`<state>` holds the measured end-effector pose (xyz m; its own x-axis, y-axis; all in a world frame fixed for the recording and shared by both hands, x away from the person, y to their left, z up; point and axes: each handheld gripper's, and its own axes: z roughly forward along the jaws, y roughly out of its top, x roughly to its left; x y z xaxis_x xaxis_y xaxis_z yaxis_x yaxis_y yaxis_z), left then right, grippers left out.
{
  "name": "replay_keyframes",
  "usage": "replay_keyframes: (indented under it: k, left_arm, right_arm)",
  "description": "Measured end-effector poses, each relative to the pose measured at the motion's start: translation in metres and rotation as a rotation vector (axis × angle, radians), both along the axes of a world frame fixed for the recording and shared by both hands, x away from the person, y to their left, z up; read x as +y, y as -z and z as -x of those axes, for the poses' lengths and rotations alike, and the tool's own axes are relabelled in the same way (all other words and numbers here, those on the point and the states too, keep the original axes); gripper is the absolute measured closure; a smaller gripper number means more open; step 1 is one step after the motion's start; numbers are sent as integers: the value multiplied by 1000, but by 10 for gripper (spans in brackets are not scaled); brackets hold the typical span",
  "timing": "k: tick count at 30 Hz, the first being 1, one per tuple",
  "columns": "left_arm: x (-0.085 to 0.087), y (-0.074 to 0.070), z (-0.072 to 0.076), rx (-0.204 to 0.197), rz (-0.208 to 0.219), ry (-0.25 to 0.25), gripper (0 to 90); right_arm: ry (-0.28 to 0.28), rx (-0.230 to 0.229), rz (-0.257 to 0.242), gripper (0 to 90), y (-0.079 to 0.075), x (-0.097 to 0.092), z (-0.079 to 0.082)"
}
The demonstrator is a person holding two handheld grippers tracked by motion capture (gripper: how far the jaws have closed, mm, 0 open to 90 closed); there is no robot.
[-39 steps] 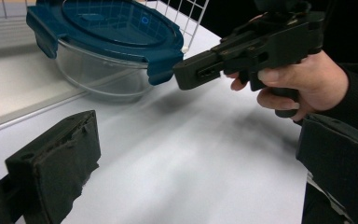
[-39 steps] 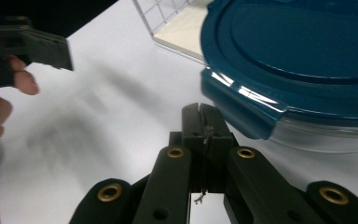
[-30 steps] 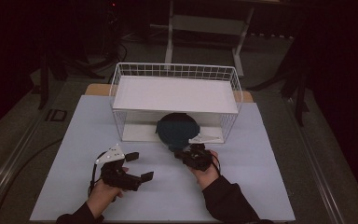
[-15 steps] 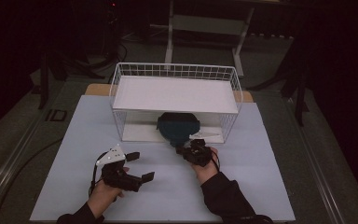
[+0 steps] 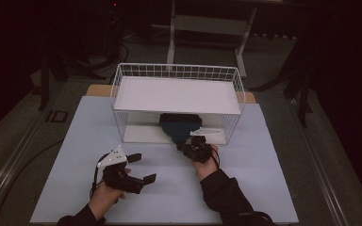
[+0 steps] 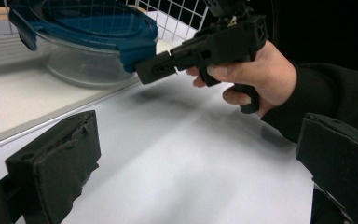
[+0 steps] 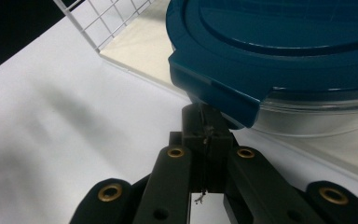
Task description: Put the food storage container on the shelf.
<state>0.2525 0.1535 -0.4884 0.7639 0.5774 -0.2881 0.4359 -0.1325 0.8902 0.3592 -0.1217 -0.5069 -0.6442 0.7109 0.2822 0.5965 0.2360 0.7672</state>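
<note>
A glass container with a blue lid [image 5: 179, 123] [image 6: 84, 32] [image 7: 279, 42] stands under the shelf of a white wire rack [image 5: 176, 70], on its bottom tray. My right gripper [image 5: 185, 147] [image 6: 151, 72] [image 7: 206, 126] is shut with nothing between its jaws. Its tips press against the lid's near clip flap. Lower left on the table, my left gripper [image 5: 142, 167] [image 6: 196, 168] rests open and holds nothing; it points toward the container and the right hand.
The rack's front side is open, and its wire walls [image 6: 177, 18] enclose the sides and back. A pale mat [image 5: 264, 155] covers the table, with bare room around both hands. Dark floor and stands lie beyond the table.
The right gripper has edged toward the rack, and the container has slid a little farther in under the shelf. The left gripper has stayed put.
</note>
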Motion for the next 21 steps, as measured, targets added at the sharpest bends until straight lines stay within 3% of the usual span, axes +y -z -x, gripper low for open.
replay_keyframes:
  k: [13, 21]
  left_arm:
    - [1, 1, 0, 6, 5, -2, 0]
    - [1, 1, 0, 2, 0, 2, 0]
  right_arm:
    - [36, -2, 5, 898, -1, -3, -20]
    - [28, -21, 24, 899, -1, 0, -19]
